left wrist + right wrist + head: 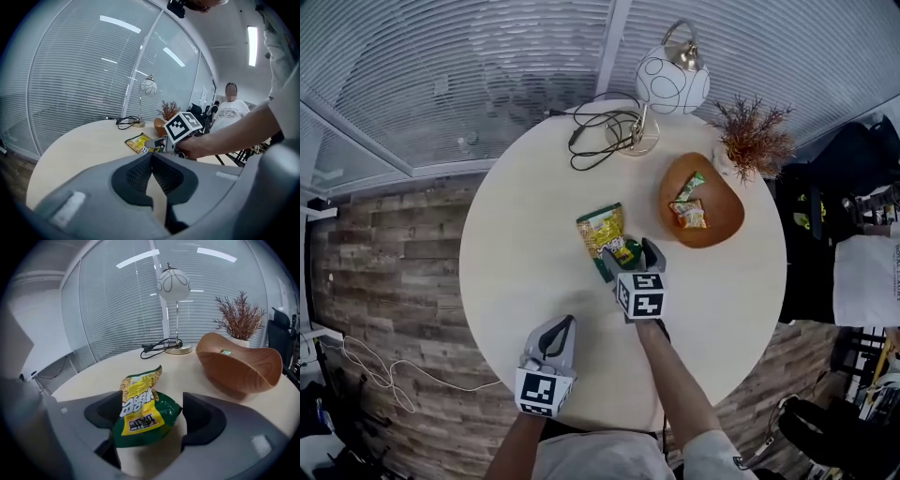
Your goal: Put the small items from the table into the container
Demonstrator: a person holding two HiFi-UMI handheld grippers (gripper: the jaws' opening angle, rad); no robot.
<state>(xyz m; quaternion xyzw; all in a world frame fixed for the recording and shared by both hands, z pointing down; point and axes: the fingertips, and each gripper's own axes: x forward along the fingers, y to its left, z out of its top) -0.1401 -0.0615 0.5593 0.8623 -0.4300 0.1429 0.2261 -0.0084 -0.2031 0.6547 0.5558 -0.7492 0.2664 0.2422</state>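
Right gripper view showed the right claw (153,414) spread wide around a crinkled green-and-yellow snack packet (138,409) lying on the round cream tabletop (187,367) near the brown wooden bowl (240,364), while the left claw (151,162) was pinched together, empty.

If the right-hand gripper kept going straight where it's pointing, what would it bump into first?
The green-and-yellow snack packet, which lies on the table right between the right gripper's open jaws. Contact looks near.
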